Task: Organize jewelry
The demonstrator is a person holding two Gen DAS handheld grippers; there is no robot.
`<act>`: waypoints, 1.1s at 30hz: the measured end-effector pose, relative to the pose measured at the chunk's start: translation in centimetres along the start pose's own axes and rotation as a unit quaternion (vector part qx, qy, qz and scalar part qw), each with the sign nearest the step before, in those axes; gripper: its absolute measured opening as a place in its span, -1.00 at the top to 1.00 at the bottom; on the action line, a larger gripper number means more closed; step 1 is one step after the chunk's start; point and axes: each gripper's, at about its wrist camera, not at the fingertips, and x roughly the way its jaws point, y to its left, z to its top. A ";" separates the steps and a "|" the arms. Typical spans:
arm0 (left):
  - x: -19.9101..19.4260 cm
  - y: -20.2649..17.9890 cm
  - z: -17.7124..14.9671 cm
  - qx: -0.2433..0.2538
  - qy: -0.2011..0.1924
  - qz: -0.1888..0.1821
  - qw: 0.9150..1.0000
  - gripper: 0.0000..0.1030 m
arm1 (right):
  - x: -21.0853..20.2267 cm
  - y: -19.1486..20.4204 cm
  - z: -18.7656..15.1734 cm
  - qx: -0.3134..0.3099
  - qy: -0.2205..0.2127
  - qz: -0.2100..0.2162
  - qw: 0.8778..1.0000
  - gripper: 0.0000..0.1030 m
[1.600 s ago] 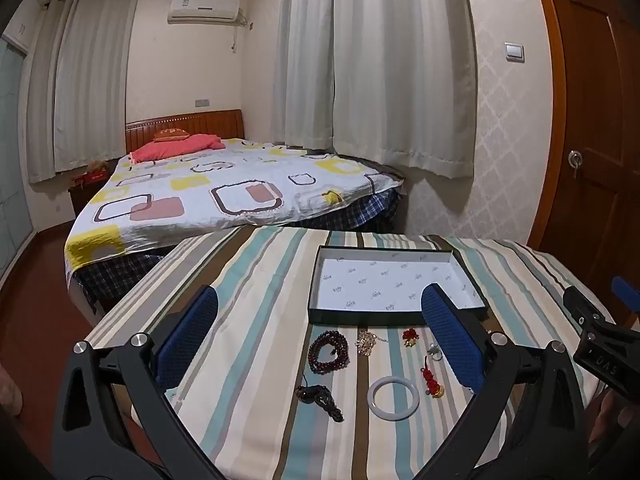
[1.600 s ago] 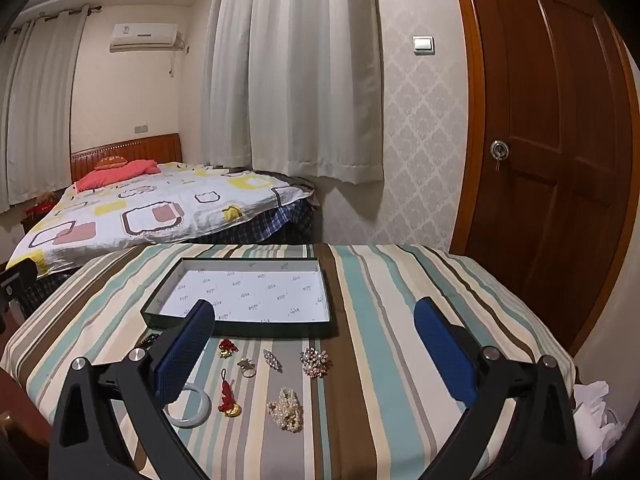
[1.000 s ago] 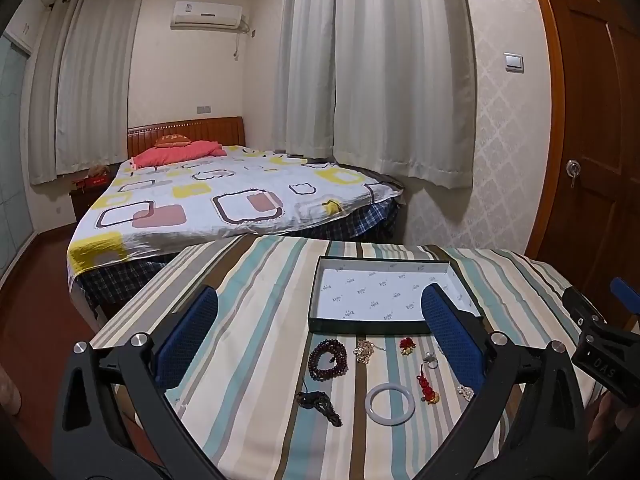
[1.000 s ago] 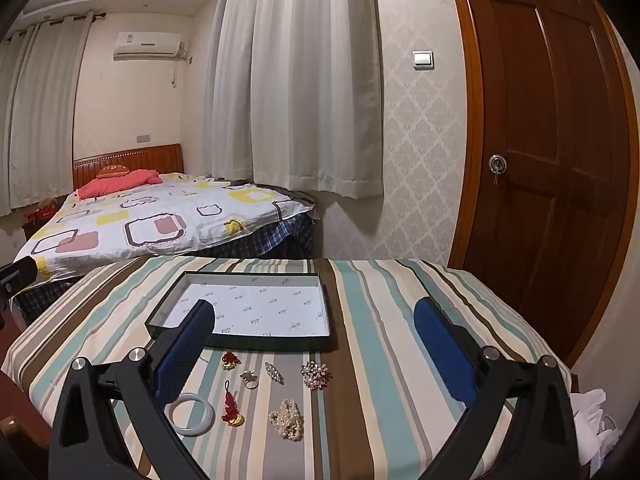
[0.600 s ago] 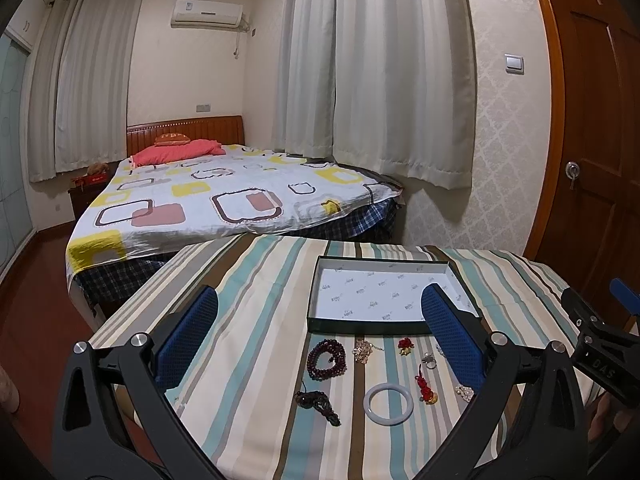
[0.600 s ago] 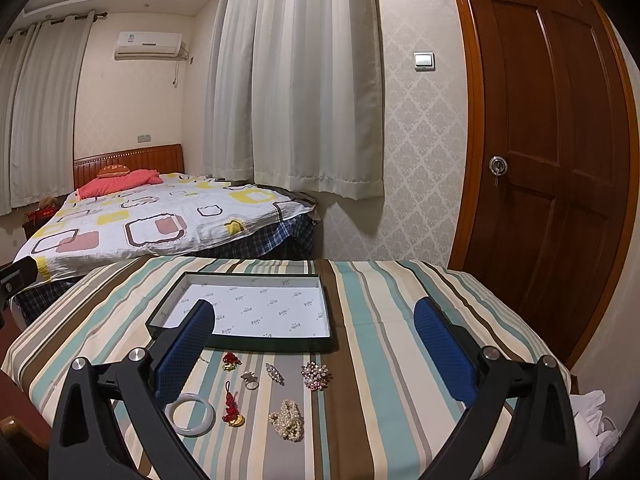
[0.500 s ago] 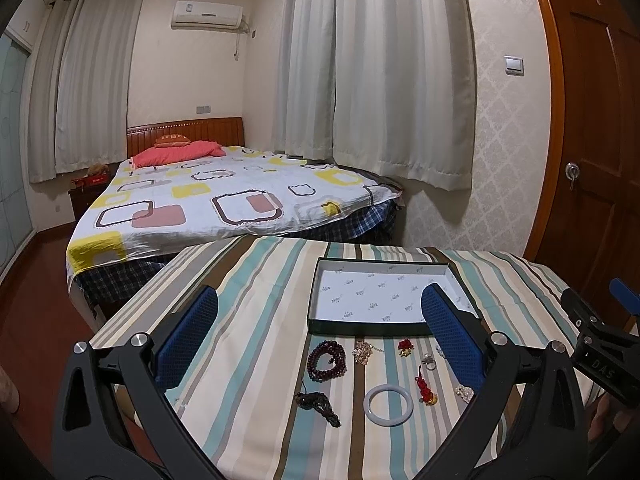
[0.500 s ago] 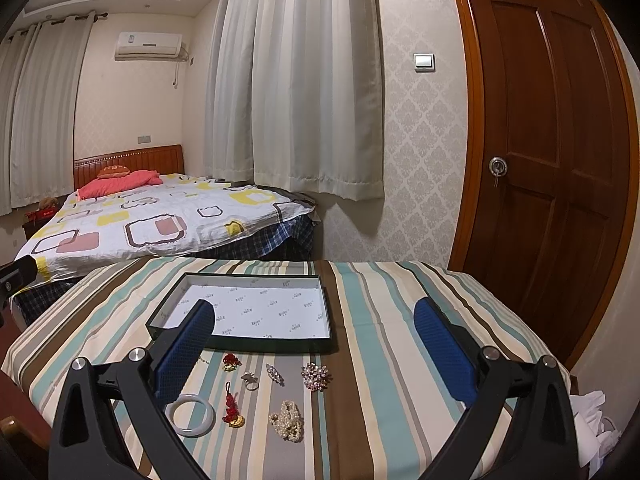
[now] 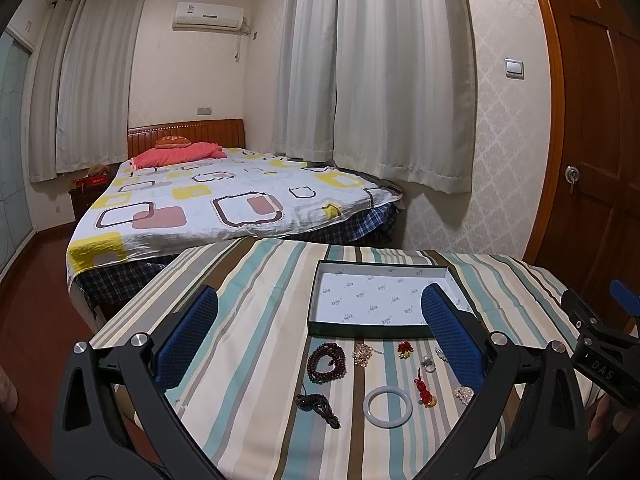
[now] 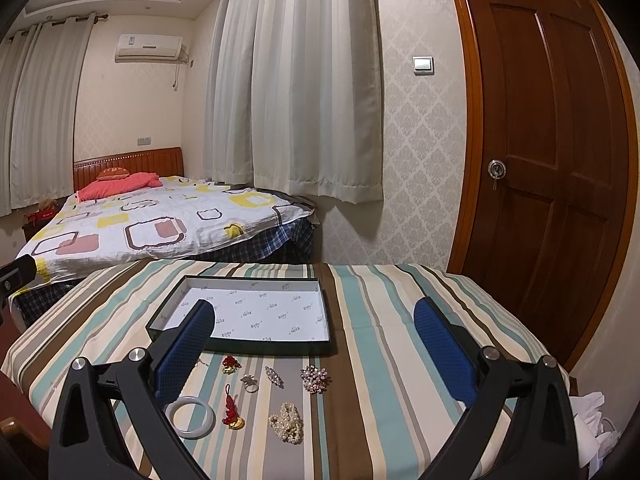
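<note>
Left wrist view: your left hand-held gripper (image 9: 320, 330) is spread wide, blue textured pads empty. On the striped cloth surface (image 9: 248, 320) sits a shallow dark box (image 9: 380, 330) lined with printed white paper; just in front lie a dark red bead bracelet (image 9: 327, 362), black corded beads (image 9: 318, 404), smooth pale bangle (image 9: 387, 406), red knot charm (image 9: 425, 391). Right wrist view: your right hand-held gripper (image 10: 312, 344) is equally wide apart, holding nothing; rhinestone brooch (image 10: 315, 378), pearl cluster (image 10: 287, 422), ring (image 10: 250, 384) are loose near the box. Versus 1.6 s ago: both cameras sit slightly farther back, jewelry unmoved.
</note>
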 end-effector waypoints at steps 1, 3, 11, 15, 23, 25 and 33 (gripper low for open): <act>0.0 0.0 0.0 0.000 0.000 0.001 1.000 -0.93 | 0.0 0.0 0.1 0.000 0.000 0.000 1.000 -0.89; 0.0 0.0 -0.1 0.000 0.000 0.000 1.000 -0.93 | 0.0 0.0 0.0 0.000 0.000 -0.001 1.000 -0.89; 0.0 -0.2 0.3 0.000 0.002 -0.004 1.000 -0.93 | -0.1 0.0 -0.1 0.000 -0.001 0.000 1.000 -0.89; 0.1 -0.2 0.1 0.000 0.002 -0.004 1.000 -0.93 | -0.1 0.0 0.1 0.000 0.000 0.000 1.000 -0.89; 0.2 -0.2 -0.3 0.001 0.003 -0.008 1.000 -0.93 | -0.1 0.1 -0.1 0.000 -0.001 0.000 1.000 -0.89; 0.2 -0.3 -0.3 0.001 0.003 -0.008 1.000 -0.93 | -0.1 0.1 0.0 -0.001 -0.001 -0.001 1.000 -0.89; 0.3 -0.3 -0.5 0.001 0.004 -0.009 1.000 -0.93 | -0.2 0.1 -0.1 -0.001 -0.001 0.000 1.000 -0.89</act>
